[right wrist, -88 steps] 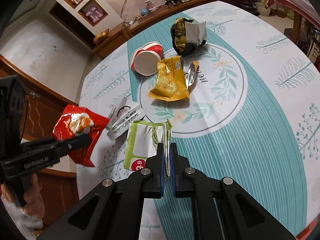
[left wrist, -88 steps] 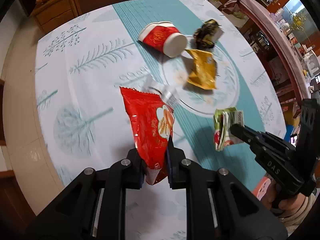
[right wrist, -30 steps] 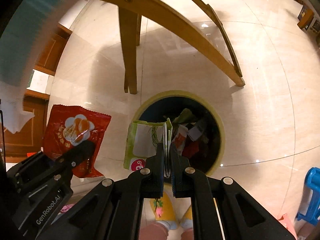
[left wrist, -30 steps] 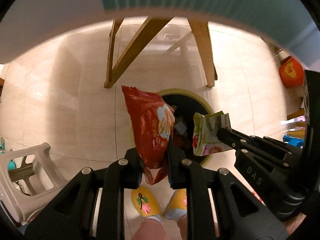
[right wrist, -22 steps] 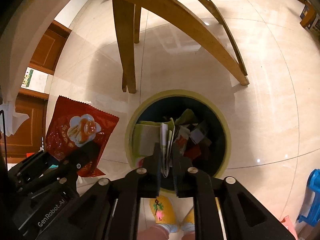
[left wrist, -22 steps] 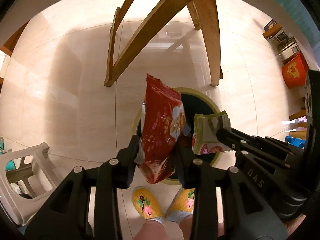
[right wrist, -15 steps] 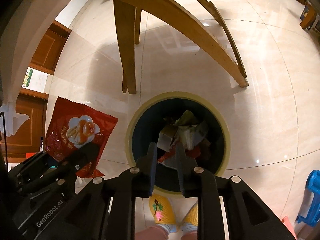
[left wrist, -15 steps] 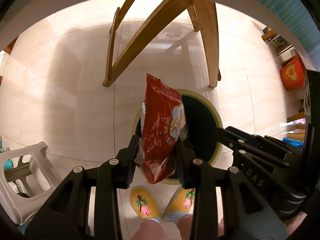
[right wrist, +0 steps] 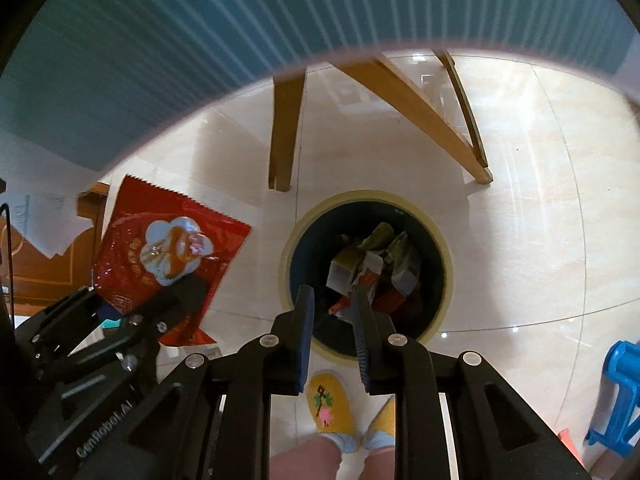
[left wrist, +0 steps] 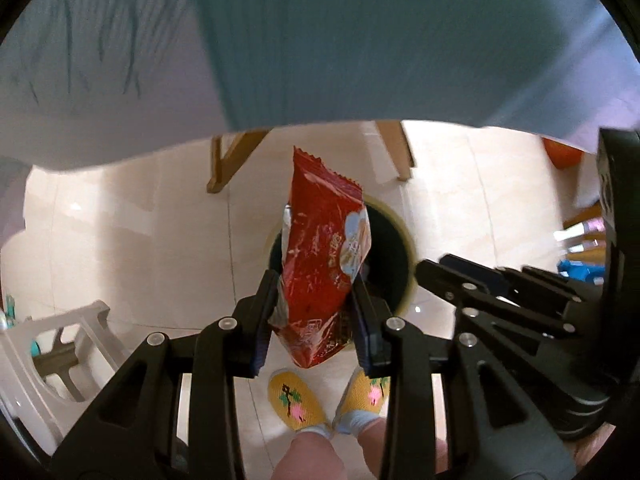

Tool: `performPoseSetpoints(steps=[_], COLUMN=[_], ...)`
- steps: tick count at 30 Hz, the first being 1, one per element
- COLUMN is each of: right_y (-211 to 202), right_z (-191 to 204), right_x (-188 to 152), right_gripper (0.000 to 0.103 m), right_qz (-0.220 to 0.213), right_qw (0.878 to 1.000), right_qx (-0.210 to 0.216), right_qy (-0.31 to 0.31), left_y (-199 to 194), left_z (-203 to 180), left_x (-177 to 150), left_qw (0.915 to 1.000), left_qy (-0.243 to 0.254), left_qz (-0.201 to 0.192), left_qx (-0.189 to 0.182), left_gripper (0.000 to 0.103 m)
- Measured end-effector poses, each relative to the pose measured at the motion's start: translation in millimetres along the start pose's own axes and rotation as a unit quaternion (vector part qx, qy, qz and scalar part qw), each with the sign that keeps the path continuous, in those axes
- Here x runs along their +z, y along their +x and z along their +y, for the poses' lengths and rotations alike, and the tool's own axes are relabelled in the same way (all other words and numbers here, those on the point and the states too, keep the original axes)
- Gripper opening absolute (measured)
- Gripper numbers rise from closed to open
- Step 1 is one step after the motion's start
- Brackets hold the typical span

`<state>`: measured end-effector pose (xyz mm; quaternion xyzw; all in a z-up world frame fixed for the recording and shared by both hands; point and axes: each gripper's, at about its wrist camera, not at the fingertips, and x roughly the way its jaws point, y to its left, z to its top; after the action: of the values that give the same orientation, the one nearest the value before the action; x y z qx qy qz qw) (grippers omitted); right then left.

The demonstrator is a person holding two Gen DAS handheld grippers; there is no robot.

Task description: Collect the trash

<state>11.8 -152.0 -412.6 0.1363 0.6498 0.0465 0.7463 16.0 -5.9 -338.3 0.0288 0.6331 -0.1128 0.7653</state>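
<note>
Oddly, my left gripper (left wrist: 316, 304), jaws just widened, had the red snack bag (left wrist: 324, 256) wedged between them above the bin's (right wrist: 444, 256) rim. Only the right view showed the trash inside; the right gripper (right wrist: 334, 312) stood parted, empty.

The floor (right wrist: 520, 168) is made of big, shiny, cream tiles, and small spots of light shine on it. A blue and white tablecloth (right wrist: 200, 40) hangs over the top of both views. Under it stand slanted brown wooden table legs (right wrist: 284, 132). A white plastic stool (left wrist: 52, 344) stands at the left, and a blue plastic stool (right wrist: 620, 392) at the right.
</note>
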Motion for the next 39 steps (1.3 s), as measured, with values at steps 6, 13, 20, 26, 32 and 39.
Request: performPoseSetpoints(steps=[6, 13, 20, 26, 32, 39], right_y=[-49.2, -119.5, -198.1, -265.9, -340.2, -414.8], right_z=[8.6, 16.0, 29.9, 49.0, 69.4, 100.0], right_x=[-3.4, -8.1, -15.3, -18.4, -17.0, -9.7], right_gripper=[0.019, 0.019, 0.019, 0.019, 0.019, 0.019], right_qz=[-0.011, -0.032, -0.058, -0.086, -0.130, -0.184], right_qw=[1.000, 0.999, 0.998, 0.996, 0.991, 0.983], right_qx=[0.004, 0.010, 0.014, 0.014, 0.016, 0.018], right_qy=[0.007, 0.018, 0.018, 0.014, -0.001, -0.016], left_y=[-54.6, -122.3, -196.6, -267.2, -354.5, -432.6], left_z=[-10.6, -23.6, -29.6, -22.0, -34.8, -33.9], left_x=[4.0, 11.5, 17.8, 28.9, 42.5, 56.6], left_qw=[0.9990, 0.9983, 0.9962, 0.9925, 0.9828, 0.9734], left_qy=[-0.007, 0.012, 0.015, 0.002, 0.019, 0.017], left_qz=[-0.024, -0.056, -0.086, -0.121, -0.178, -0.220], left_qx=[-0.036, -0.009, 0.002, 0.017, 0.045, 0.060], left_gripper=[0.030, 0.030, 0.030, 0.034, 0.056, 0.058])
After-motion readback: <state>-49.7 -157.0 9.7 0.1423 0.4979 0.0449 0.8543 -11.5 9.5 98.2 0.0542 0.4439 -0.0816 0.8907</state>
